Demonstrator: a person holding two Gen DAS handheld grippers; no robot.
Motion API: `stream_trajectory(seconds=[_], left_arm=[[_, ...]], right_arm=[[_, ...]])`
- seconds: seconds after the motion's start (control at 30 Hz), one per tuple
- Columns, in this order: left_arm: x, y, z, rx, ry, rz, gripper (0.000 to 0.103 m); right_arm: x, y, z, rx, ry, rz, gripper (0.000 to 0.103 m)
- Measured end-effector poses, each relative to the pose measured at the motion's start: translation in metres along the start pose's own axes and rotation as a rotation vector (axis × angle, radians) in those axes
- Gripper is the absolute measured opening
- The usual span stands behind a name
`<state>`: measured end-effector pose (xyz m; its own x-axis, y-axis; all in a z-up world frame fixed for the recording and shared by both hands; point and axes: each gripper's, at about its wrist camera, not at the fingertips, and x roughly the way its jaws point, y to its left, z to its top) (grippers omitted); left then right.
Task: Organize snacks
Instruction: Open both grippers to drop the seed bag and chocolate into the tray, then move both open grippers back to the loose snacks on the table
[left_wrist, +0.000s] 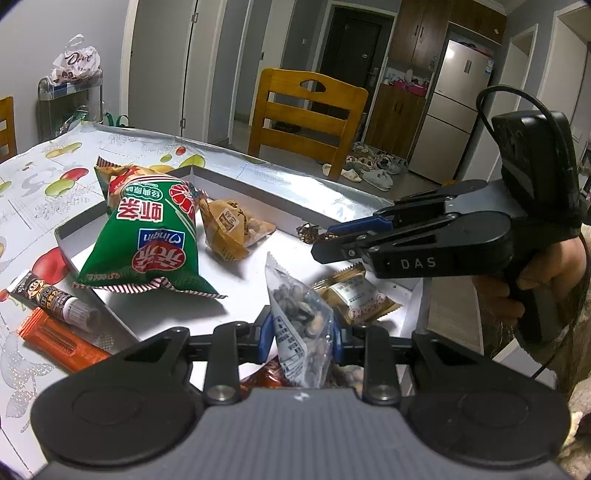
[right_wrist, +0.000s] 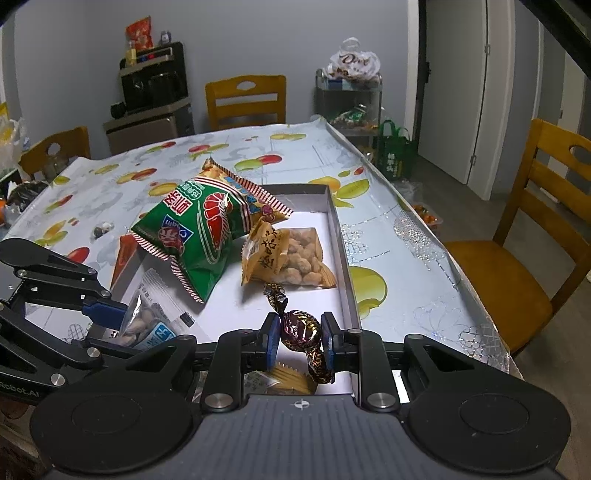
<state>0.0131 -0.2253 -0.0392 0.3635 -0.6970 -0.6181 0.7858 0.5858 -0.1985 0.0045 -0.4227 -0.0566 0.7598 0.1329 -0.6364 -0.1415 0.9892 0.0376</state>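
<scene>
A white shallow box lies on the fruit-print table. In it are a green shrimp-chip bag, a yellow nut packet and a small beige packet. My left gripper is shut on a clear seed packet above the box's near edge. My right gripper is shut on a dark foil-wrapped candy over the box. It shows from the side in the left wrist view.
A brown tube and an orange stick pack lie on the table left of the box. Wooden chairs stand around the table. A trolley with a white bag stands behind.
</scene>
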Motion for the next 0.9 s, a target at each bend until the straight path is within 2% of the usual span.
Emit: stream_trajectory(seconds=[0.1,0.2,0.47,0.63,0.77,0.9], left_arm=[[-0.001,0.0,0.0,0.001,0.003,0.006,0.031],[-0.003,0.001,-0.001,0.002,0.002,0.019,0.047],[-0.021,0.001,-0.002,0.008,-0.055,0.083,0.086],[-0.039,0.006,-0.003,-0.001,-0.094,0.131,0.088],[-0.06,0.019,-0.007,-0.029,-0.128,0.198,0.09],[-0.081,0.034,-0.014,-0.056,-0.147,0.268,0.092]], right_arm=[[-0.001,0.001,0.001,0.001,-0.003,-0.003,0.028],[-0.003,0.002,0.002,0.009,-0.013,-0.002,0.043],[-0.008,0.011,0.005,-0.003,-0.027,-0.004,0.057],[-0.012,0.017,0.01,0.013,-0.048,-0.006,0.075],[-0.016,0.023,0.016,0.034,-0.063,-0.008,0.082],[-0.018,0.032,0.023,0.06,-0.078,-0.018,0.1]])
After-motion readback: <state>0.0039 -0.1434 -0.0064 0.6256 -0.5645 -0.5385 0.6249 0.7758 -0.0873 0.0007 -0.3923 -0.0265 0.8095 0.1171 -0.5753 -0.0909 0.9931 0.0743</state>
